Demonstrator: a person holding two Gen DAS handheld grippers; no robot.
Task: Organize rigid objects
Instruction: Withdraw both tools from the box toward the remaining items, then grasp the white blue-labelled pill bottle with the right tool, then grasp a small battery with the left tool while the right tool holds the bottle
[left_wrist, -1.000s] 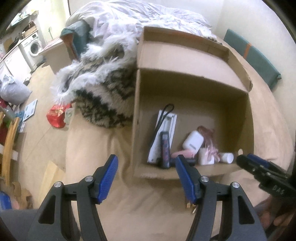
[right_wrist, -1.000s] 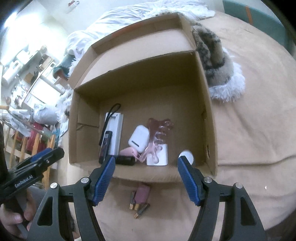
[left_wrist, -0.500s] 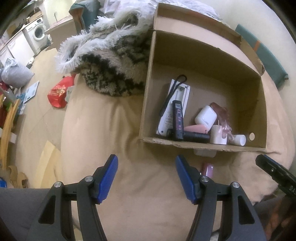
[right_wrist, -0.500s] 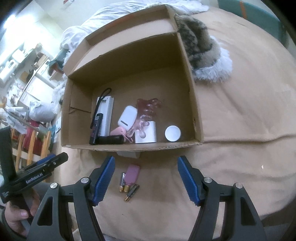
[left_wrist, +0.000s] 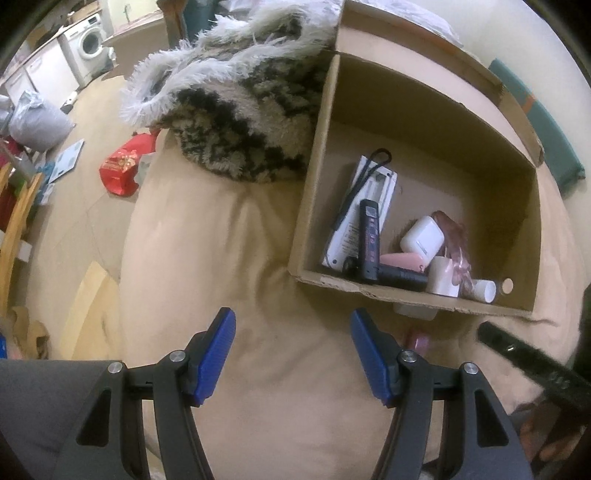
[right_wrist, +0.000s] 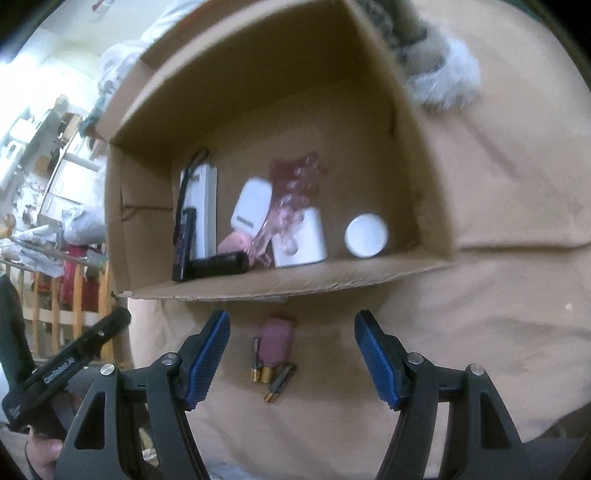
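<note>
A tan bedspread covers the bed, with a shaggy black-and-cream throw heaped at its far side and a teal cushion by the pale wall. Down on the beige floor lie a red packet and a grey bag. A white washing machine stands at the far wall, wooden slats at the left edge.

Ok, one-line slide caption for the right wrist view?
Open right hand-held gripper above pink item outside cardboard box.
</note>
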